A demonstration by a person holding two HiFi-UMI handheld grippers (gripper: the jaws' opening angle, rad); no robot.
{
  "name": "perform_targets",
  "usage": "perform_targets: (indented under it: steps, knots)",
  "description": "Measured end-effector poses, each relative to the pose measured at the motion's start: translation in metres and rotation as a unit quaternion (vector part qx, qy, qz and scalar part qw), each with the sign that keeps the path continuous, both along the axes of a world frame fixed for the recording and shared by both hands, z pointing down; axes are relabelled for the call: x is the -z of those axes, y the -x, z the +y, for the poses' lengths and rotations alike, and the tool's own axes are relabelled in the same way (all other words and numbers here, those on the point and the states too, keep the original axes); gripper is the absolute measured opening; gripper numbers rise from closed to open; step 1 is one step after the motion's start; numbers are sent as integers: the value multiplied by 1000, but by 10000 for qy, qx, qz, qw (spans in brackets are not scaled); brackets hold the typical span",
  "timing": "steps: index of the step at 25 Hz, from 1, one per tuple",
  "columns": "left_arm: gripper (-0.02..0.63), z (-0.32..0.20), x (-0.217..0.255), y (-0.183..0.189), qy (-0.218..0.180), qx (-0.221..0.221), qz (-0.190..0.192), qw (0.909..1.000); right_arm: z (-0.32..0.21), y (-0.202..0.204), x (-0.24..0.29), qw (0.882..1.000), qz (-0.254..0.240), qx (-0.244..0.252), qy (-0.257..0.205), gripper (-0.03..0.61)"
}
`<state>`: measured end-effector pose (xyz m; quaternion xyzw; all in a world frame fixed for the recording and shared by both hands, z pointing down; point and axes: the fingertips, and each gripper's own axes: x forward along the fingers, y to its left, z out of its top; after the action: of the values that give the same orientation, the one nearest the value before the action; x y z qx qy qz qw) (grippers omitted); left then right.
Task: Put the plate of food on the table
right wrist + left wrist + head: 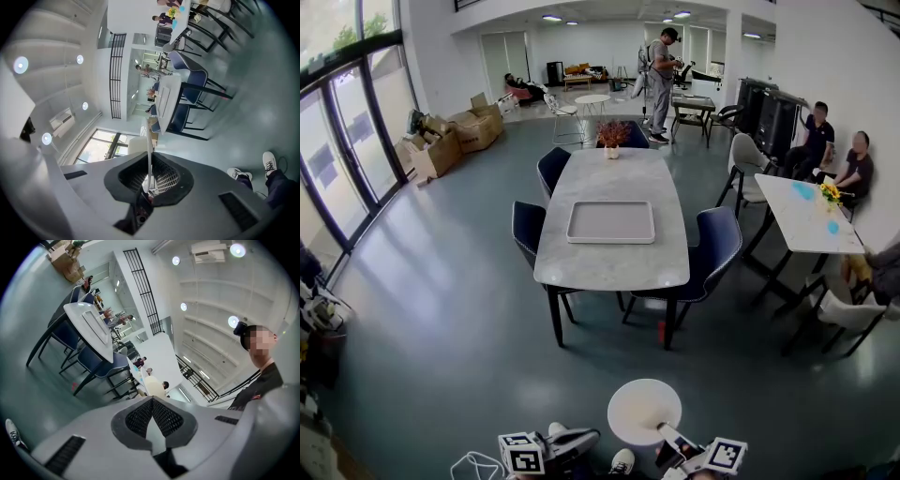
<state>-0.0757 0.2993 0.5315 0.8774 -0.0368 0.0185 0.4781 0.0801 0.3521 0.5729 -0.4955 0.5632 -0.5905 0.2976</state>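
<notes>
Your plate (644,411) is round and shows plain white. It lies about level, face up, at the bottom of the head view, well short of the table (609,178). Your right gripper (667,433) clamps its near rim, with the jaws closed on the thin edge. Your left gripper (151,401) hangs just beside it, jaws pressed together on nothing. A tray (572,222) lies on the table with its long side across.

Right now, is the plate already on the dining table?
No. The right gripper holds the plate near the person's shoes, well short of the table.
</notes>
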Motion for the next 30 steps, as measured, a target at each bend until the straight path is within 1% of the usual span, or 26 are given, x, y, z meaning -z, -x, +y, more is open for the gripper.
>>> perform_targets:
  steps: [2,6,9,10,13,17,22,25,28,30]
  knots:
    - [6,1,-7,-1,21,-23,31,10000,-1,-2,-1,10000,-67,-14,-17,21]
    - [6,0,-13,-6,30,-45,32,10000,-6,-6,-1,9998,-85,16,-198,20]
    - [6,-3,-13,-8,-42,-48,21,10000,-5,-9,-2,9999,-116,-32,-38,20]
    - [6,-3,-15,-8,-44,-55,27,10000,-5,-10,-1,9999,-118,-25,-53,20]
    - [6,-4,-18,-10,19,-65,26,10000,-10,-15,2,9996,-77,21,-256,18]
    - [6,-9,-1,-21,-15,-27,-9,10000,-11,-21,0,9998,-141,-60,-135,19]
    - [6,-11,12,-31,-48,-63,-9,10000,-14,-28,1,9999,-51,-8,-113,18]
    - [6,-12,12,-33,-77,-94,-53,9999,-11,-31,-1,9996,-232,-133,58,19]
    - [6,-16,11,-35,-57,-116,-53,9999,-14,-34,-5,9998,-146,-125,54,20]
    - [6,-19,8,-35,-7,-131,-53,9999,-17,-33,-7,9996,-188,-170,125,19]
